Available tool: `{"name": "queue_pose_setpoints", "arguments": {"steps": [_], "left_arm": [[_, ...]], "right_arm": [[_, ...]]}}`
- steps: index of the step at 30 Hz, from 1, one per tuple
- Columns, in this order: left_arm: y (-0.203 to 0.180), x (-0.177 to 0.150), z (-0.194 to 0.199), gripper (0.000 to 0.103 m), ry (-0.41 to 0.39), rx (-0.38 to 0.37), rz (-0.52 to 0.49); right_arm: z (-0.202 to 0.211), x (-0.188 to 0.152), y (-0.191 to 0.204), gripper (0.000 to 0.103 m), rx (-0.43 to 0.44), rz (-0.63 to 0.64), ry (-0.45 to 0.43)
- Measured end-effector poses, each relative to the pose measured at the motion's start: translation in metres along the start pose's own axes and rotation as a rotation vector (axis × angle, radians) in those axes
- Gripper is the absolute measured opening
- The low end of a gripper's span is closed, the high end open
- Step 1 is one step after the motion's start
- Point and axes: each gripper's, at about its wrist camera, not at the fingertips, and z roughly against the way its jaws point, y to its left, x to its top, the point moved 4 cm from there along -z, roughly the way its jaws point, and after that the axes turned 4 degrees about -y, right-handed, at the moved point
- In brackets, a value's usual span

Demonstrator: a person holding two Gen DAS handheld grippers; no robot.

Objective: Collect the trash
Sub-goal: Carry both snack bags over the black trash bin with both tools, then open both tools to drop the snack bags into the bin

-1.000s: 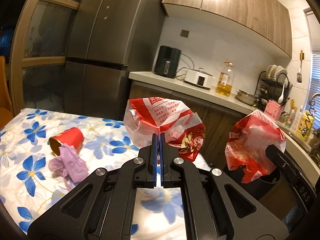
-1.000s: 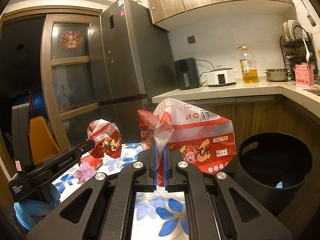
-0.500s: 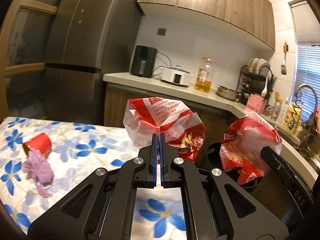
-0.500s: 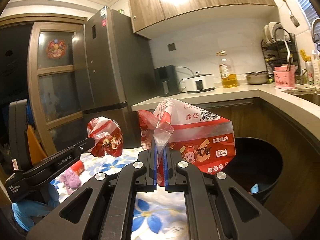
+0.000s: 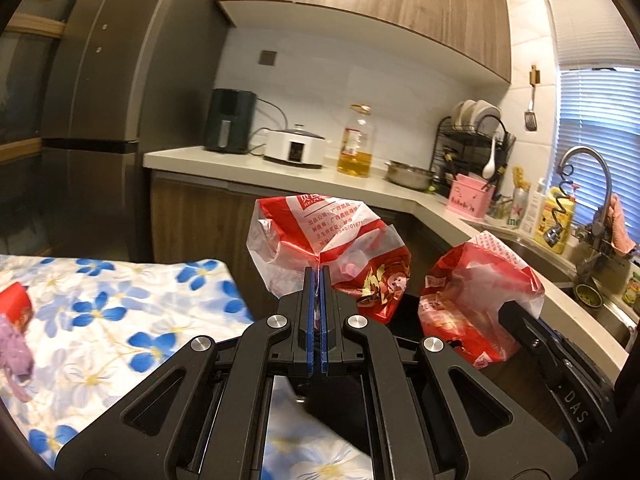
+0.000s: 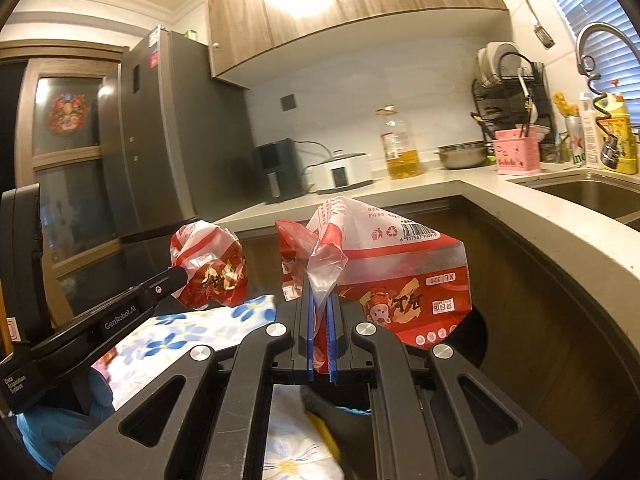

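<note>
My left gripper (image 5: 319, 276) is shut on a crumpled red and clear plastic bag (image 5: 332, 256) held in the air past the table's right edge. My right gripper (image 6: 320, 300) is shut on a second red and clear bag (image 6: 384, 276) held over a black trash bin (image 6: 476, 332), whose rim shows behind and below the bag. Each wrist view shows the other gripper with its bag: the right one in the left view (image 5: 480, 300), the left one in the right view (image 6: 212, 268). A red paper cup (image 5: 16, 308) and crumpled purple trash (image 5: 14, 352) lie on the table at the far left.
The table has a white cloth with blue flowers (image 5: 120, 320). A kitchen counter (image 5: 280, 176) behind carries an air fryer, a cooker, an oil bottle and a dish rack. A sink (image 6: 592, 192) is at the right. A grey fridge (image 5: 100, 120) stands at the left.
Both grippers have swung right, away from the table, toward the bin and counter, still gripping their bags. The cup and purple trash have slid to the left edge of view.
</note>
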Motion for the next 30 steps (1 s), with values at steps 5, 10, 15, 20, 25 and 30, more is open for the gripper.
{"name": "queue_pose_setpoints", "arguments": {"steps": [5,10,15,20,25,30], "left_arm": [[-0.013,-0.006,-0.017,0.001,0.015,-0.026,-0.004],[-0.024,-0.012,-0.031,0.001,0.032,-0.044,-0.009],[-0.031,-0.017,-0.043,0.001,0.049,-0.060,-0.011],[-0.035,-0.019,-0.051,0.001,0.053,-0.076,-0.012],[-0.037,-0.022,-0.056,0.001,0.060,-0.088,-0.006],[-0.040,-0.028,-0.064,0.002,0.082,-0.115,-0.001]], "right_arm": [[-0.006,-0.001,-0.016,0.006,-0.027,-0.008,0.005],[-0.013,-0.003,-0.028,0.006,-0.046,-0.017,0.014],[-0.018,-0.006,-0.038,0.006,-0.063,-0.027,0.028],[-0.022,-0.007,-0.044,0.006,-0.072,-0.032,0.032],[-0.025,-0.007,-0.046,0.006,-0.075,-0.033,0.033],[-0.028,-0.010,-0.050,0.029,-0.085,-0.048,0.045]]}}
